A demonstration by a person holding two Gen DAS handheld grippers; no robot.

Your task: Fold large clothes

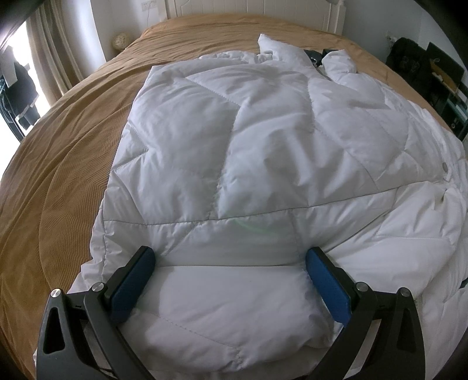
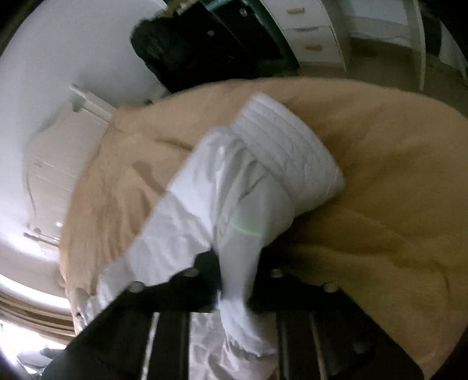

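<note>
The right gripper point(image 2: 234, 280) has its jaws squeezed tight on a white sleeve point(image 2: 234, 198). The cloth is bunched up between the jaws and comes out on both sides. The ribbed cuff point(image 2: 289, 155) at the end of the sleeve sticks out past the jaws, above the tan bed cover point(image 2: 395, 175). This view is blurry, so I cannot tell if the cuff touches the bed. I think the sleeve is held like this so it can be laid over the body of the coat.

The left gripper point(image 1: 231, 263) has its jaws wide apart. The blue pads point(image 1: 133, 280) press down on the puffy white coat point(image 1: 248, 131), one on each side of a soft bump near the bottom edge. They do not pinch it. I think this gripper holds the coat down so it does not slide while the sleeve is pulled.

The coat lies spread out on the big bed, with its collar far away near the white headboard point(image 1: 248, 5). The folding looks like it has only started
</note>
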